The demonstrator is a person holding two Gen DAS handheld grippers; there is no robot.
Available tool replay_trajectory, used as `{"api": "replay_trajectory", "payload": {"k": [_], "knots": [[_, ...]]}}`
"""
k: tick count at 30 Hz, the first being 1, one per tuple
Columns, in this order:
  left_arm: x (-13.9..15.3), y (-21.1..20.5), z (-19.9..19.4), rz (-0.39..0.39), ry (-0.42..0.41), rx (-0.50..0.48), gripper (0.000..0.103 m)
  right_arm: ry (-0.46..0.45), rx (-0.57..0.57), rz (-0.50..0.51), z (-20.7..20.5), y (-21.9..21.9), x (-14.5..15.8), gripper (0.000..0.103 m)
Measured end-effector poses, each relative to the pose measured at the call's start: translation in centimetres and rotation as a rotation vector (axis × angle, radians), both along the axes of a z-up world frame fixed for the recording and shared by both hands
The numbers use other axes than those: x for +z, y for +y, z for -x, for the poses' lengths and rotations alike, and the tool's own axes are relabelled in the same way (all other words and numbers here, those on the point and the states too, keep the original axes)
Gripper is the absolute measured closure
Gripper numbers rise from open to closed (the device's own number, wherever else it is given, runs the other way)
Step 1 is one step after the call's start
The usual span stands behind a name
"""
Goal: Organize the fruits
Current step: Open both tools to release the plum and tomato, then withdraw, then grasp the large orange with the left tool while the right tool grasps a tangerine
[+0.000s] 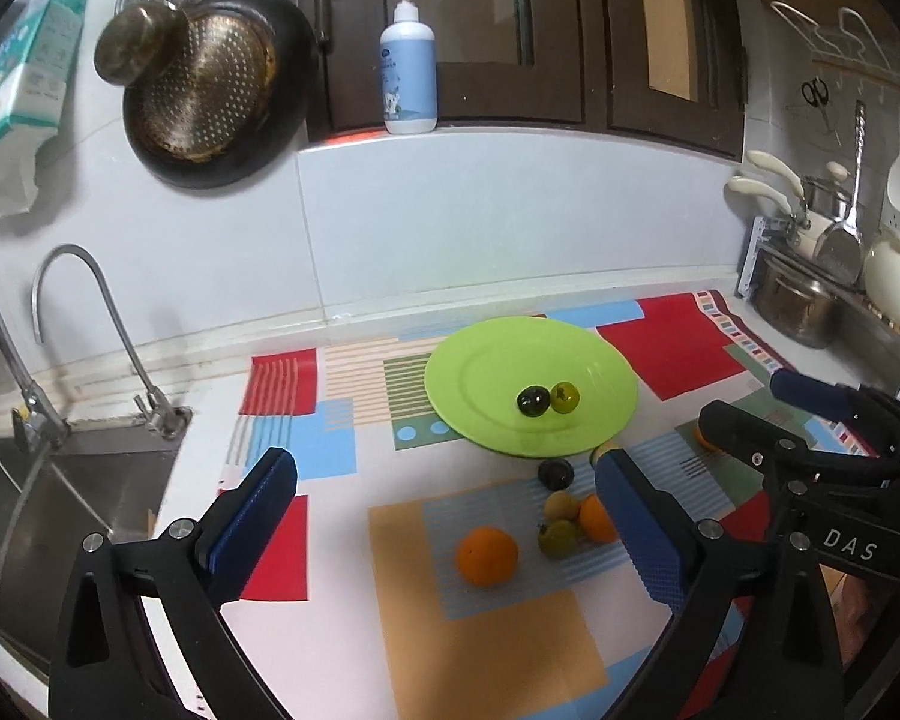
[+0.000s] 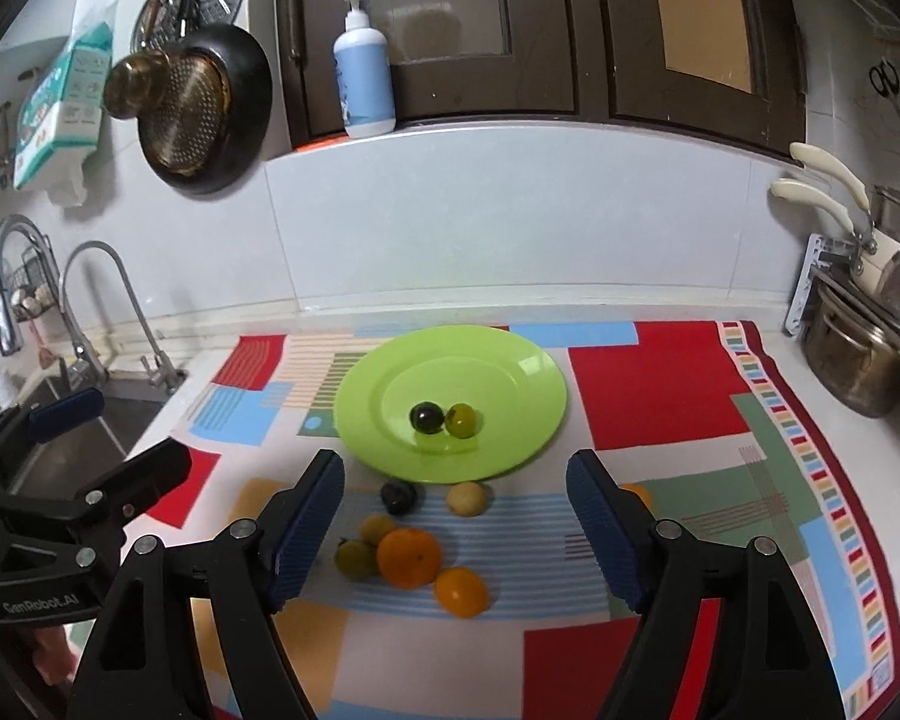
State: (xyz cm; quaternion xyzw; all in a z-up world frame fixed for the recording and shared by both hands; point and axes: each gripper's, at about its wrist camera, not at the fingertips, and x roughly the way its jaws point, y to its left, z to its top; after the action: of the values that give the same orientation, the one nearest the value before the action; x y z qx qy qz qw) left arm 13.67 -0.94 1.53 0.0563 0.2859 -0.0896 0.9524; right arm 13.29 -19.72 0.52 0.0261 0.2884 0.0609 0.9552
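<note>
Kitchen tiling and dark cabinet doors back a worktop point(image 2: 678, 654) spread with a patchwork-print cloth point(image 2: 660, 396), and on it the fruit sits in two groups. Two small glossy fruits, a dark plum point(image 2: 427, 417) and a green one point(image 2: 462, 420), touch each other near the middle of the green plate point(image 2: 510, 372). The rest lie on the cloth just near of the plate's rim: a dark fruit point(image 2: 398, 496) and a pale yellow fruit point(image 2: 467, 498) closest to it, then a cluster of a large orange point(image 2: 408, 557), a small orange point(image 2: 461, 591) and two yellow-green fruits point(image 2: 355, 558) touching or nearly touching. Another orange fruit point(image 2: 639, 495) peeks out behind the right gripper's right finger. The right gripper point(image 2: 453, 531) hovers with its jaws spread wide, and the loose cluster lies straight ahead between its fingers, a little below it. The left gripper point(image 1: 444, 525) is also spread wide and empty, set further left toward the sink point(image 1: 60, 480); from it the fruit lies ahead and to the right. The right gripper looks the nearer and better lined up, likely for the large orange; round fruit gives no long axis to match, but the neighbours crowd it. A soap bottle point(image 2: 363, 69) stands on the far ledge, and pans point(image 2: 192, 108) hang on the wall to the left.
</note>
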Motion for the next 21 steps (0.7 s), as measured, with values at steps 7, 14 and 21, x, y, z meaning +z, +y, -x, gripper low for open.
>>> {"api": "replay_trajectory", "payload": {"k": [7,14,21], "knots": [[-0.6,0.2,2.1,-0.046,-0.060,0.005,0.001,-0.008,0.000,0.077,1.7,1.0,-1.0,0.026],[-1.8,0.4,2.3,-0.046,-0.048,-0.004,0.002,0.061,-0.007,0.076,1.9,0.9,-2.3,0.018],[-3.5,-0.2,2.1,-0.080,-0.030,-0.047,0.002,0.128,-0.030,0.037,1.5,0.0,-3.9,0.018]]}}
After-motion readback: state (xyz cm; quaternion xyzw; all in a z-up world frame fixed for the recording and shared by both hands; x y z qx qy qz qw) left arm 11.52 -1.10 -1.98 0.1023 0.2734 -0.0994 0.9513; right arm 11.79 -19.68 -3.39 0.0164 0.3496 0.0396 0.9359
